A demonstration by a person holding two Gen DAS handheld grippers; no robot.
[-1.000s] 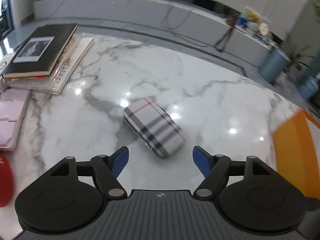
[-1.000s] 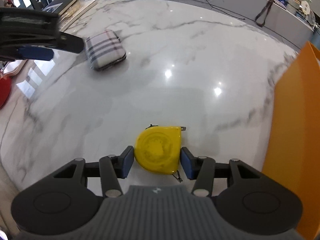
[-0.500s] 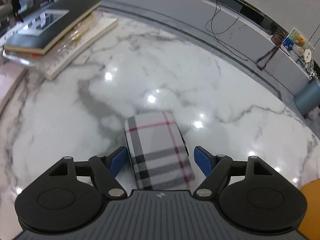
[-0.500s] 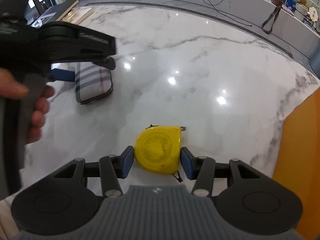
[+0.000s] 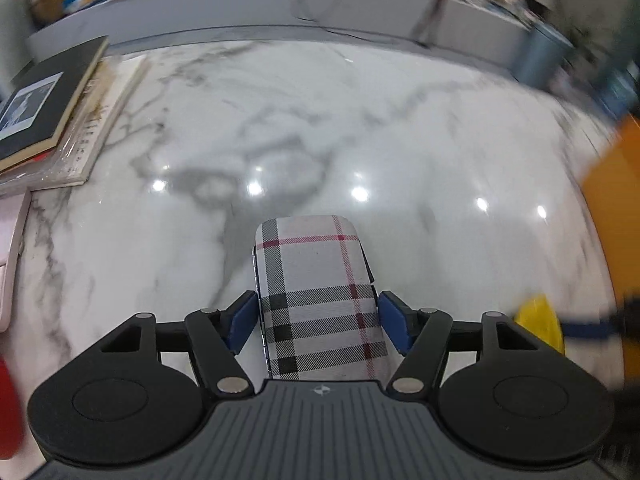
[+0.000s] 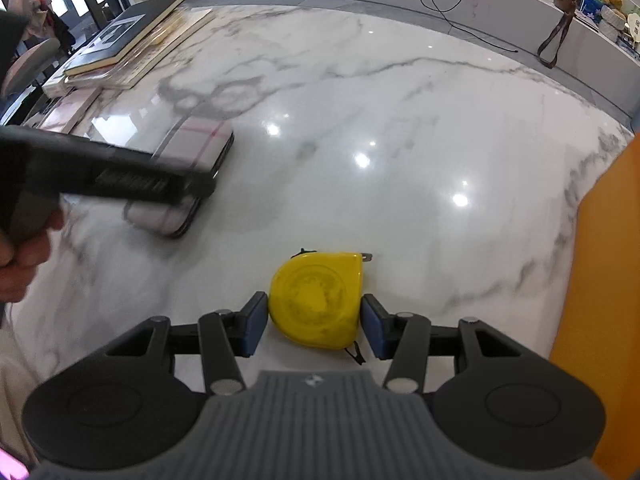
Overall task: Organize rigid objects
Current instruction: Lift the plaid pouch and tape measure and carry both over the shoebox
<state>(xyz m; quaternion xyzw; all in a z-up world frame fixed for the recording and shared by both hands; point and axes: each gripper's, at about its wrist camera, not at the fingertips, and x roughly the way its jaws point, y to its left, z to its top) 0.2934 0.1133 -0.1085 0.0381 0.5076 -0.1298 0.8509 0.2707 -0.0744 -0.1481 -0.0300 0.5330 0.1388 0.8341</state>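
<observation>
White marble with grey veins fills both views, and your two grippers work over that table (image 5: 400, 140) side by side. Your left gripper (image 5: 318, 316) straddles the plaid case (image 5: 316, 280), which lies flat on the marble and runs from the gripper body toward 12 o'clock; the jaws are closing on it, the left blue pad at its edge and the right pad with a thin gap showing, so it is not pinched yet. From the right wrist camera that same plaid case (image 6: 196, 140) sits at 10 o'clock, partly behind the blurred left gripper (image 6: 132, 180) and the hand (image 6: 20, 256) that holds it. Your right gripper (image 6: 314, 320) has the yellow tape measure (image 6: 316, 296) between its blue pads, lying flat; the jaws stand partly spread, and whether the pads press its sides or merely flank it you cannot tell. A stack of books (image 5: 52, 112) lies at 10 o'clock of the left view, well apart from the case. An orange panel (image 6: 600, 300) stands along the table's edge at 3 o'clock, near the tape measure.
</observation>
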